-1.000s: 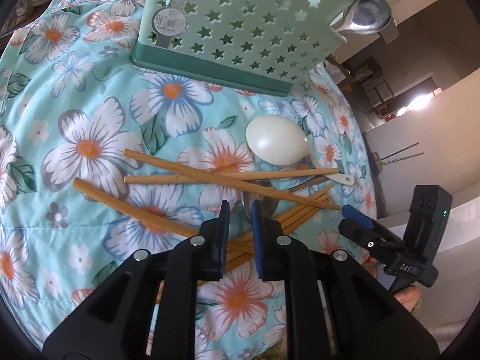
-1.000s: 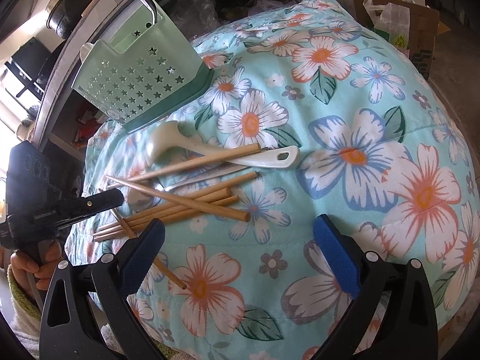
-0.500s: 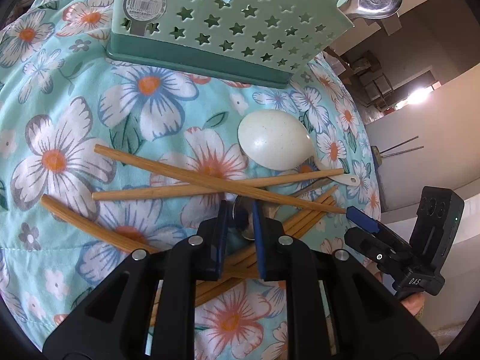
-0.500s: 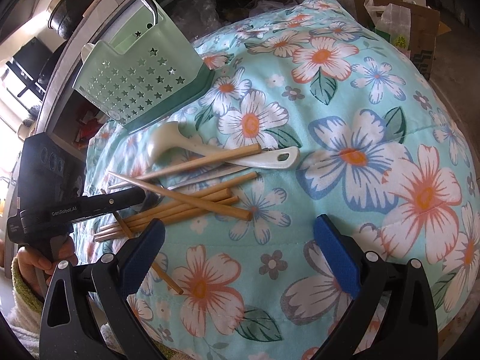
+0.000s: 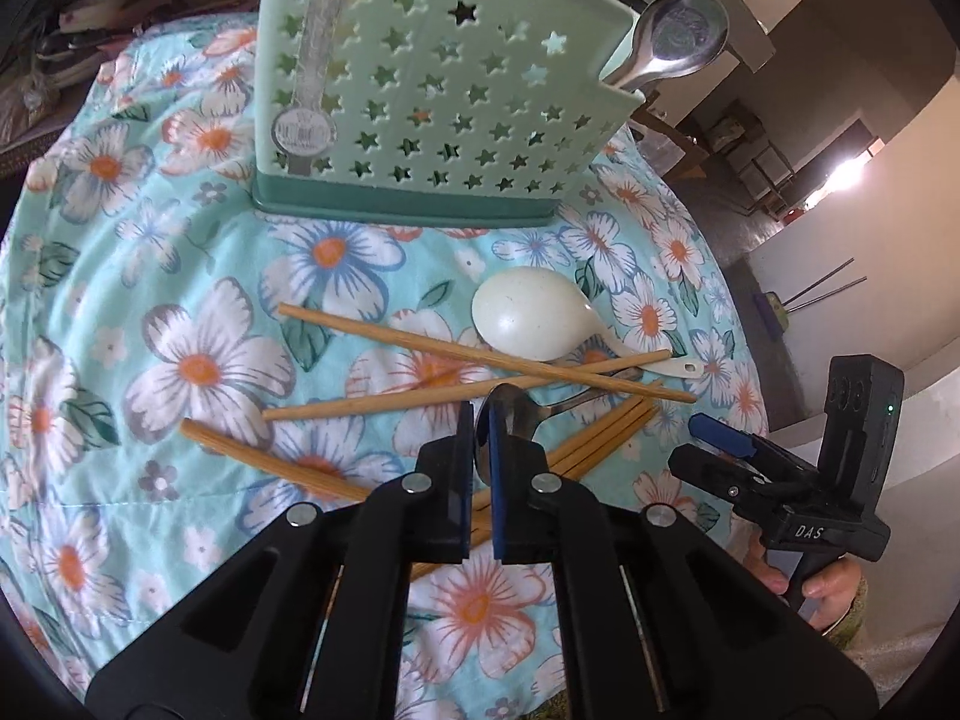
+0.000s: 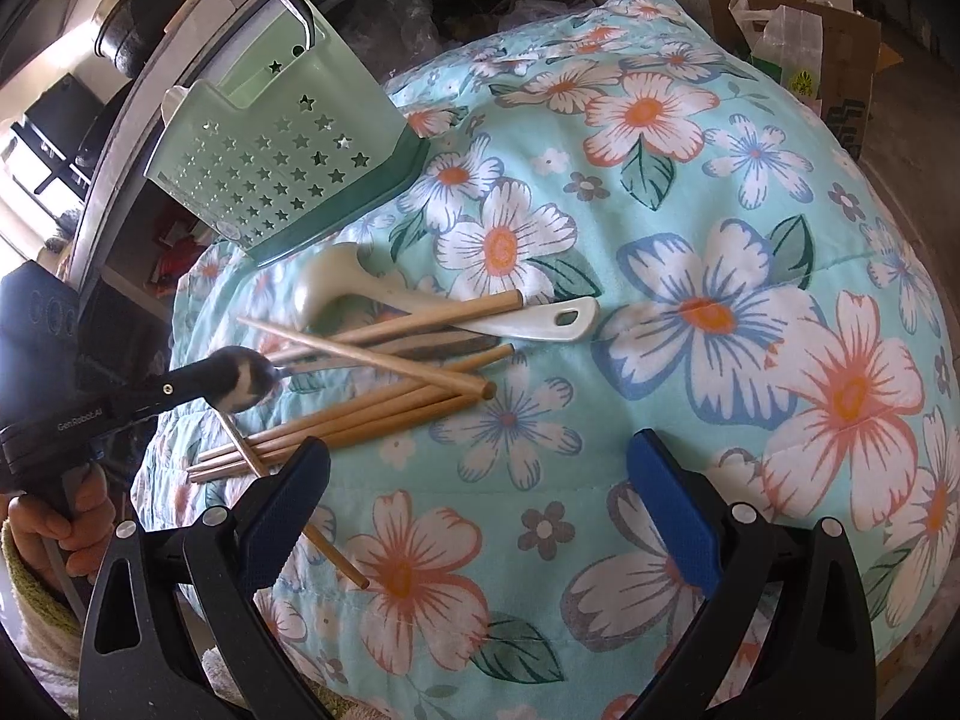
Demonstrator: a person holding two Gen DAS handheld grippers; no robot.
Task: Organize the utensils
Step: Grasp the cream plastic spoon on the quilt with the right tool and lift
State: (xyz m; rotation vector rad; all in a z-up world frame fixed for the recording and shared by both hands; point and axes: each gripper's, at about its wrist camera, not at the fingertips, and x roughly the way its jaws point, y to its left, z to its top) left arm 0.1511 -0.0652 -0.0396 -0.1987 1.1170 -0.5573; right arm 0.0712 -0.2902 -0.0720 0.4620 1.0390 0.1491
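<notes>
The left gripper (image 5: 480, 429) has its jaws pinched on the bowl of a steel spoon (image 5: 516, 420), gripped edge-on so the thin metal sits flat between the pads. Its handle trails off under the wooden chopsticks (image 5: 480, 354), so a careless lift would likely drag a stick along. The pile lies on a flowered cloth (image 5: 198, 360) in front of the green holder (image 5: 432, 120), which stands upright at the back with another steel spoon (image 5: 678, 36) already poking from its right end — sensible, since it marks where spoons belong. A white ladle (image 5: 528, 321) rests between the holder and the sticks, its handle crossed by one of them. The right gripper (image 6: 480, 480) hangs wide and empty, to the side of the holder's pile, seemingly waiting its turn.
</notes>
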